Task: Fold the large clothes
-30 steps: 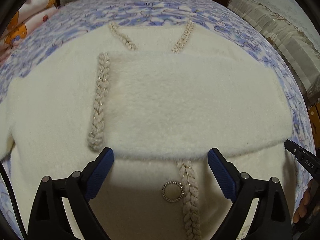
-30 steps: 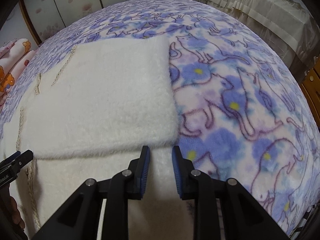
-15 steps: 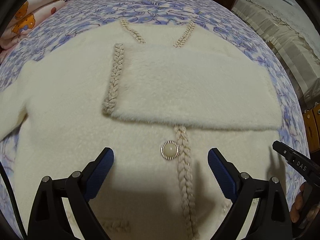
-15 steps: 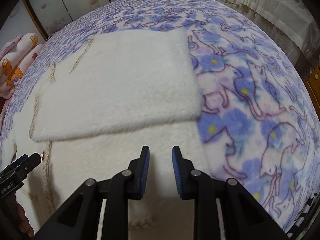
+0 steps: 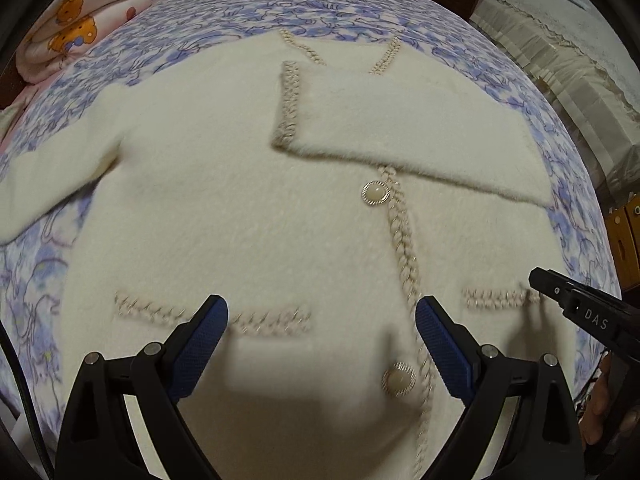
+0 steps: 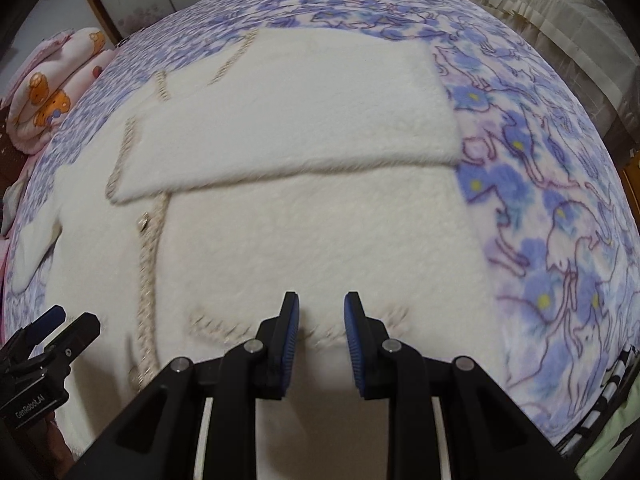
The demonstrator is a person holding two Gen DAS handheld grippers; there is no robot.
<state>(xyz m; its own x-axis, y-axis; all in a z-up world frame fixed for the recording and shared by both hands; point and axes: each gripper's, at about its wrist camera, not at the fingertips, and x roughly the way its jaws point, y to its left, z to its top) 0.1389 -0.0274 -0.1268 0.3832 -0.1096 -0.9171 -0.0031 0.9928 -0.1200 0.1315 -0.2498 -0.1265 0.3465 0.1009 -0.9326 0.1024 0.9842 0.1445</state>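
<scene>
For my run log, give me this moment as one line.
cardigan flat on bed | right sleeve folded across chest | left claw open | right claw open, empty

Both tools are black plastic. The left tongs (image 5: 322,346) have 2 fingers faced with ribbed blue pads (image 5: 442,350) and round silver screws along each arm. The right tongs (image 6: 322,342) match, with white strips below. Side bodies read "DAS" and "GenRobot.AI".

I'm getting both wrist cams looking down along their fingers, close over the fluffy cream cardigan (image 5: 248,208) on the blue floral bedspread (image 6: 552,208). Left cam is sitting over the hem centre, right cam over its right half; both are sharing the folded-over sleeve (image 6: 288,120).
</scene>
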